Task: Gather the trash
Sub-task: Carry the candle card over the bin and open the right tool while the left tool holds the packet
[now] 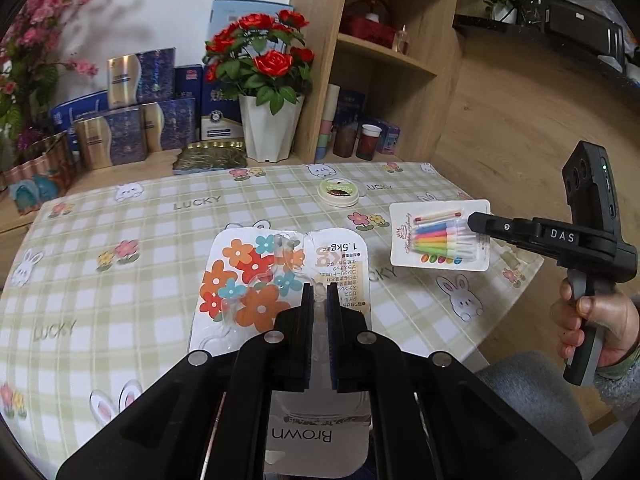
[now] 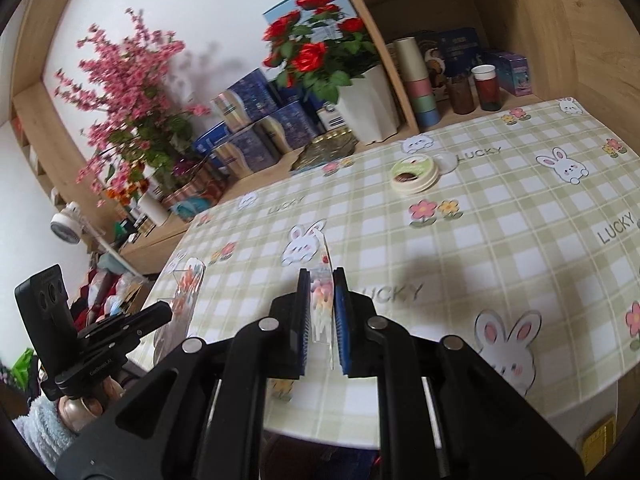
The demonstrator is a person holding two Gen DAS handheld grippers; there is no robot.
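Observation:
My left gripper (image 1: 319, 290) is shut on a clear blister pack (image 1: 240, 276) printed with orange, red and blue flowers and a "Brown" label, held above the table. The right gripper (image 1: 478, 222) grips a white card of coloured birthday candles (image 1: 436, 240) by its right edge, over the table's right side. In the right wrist view that candle pack (image 2: 326, 256) stands edge-on between the pads of the right gripper (image 2: 322, 280). The left gripper (image 2: 166, 312) appears at the left with the flower pack (image 2: 188, 284). A round cream tin (image 1: 339, 194) lies on the far side of the table.
The table wears a green checked cloth (image 1: 120, 220) with rabbits and flowers. Behind it stand a white pot of red roses (image 1: 268, 128), blue gift boxes (image 1: 132, 136), pink blossoms (image 2: 132, 92) and wooden shelves with cups (image 2: 486, 86). A clear lid (image 2: 444, 160) lies by the tin (image 2: 414, 176).

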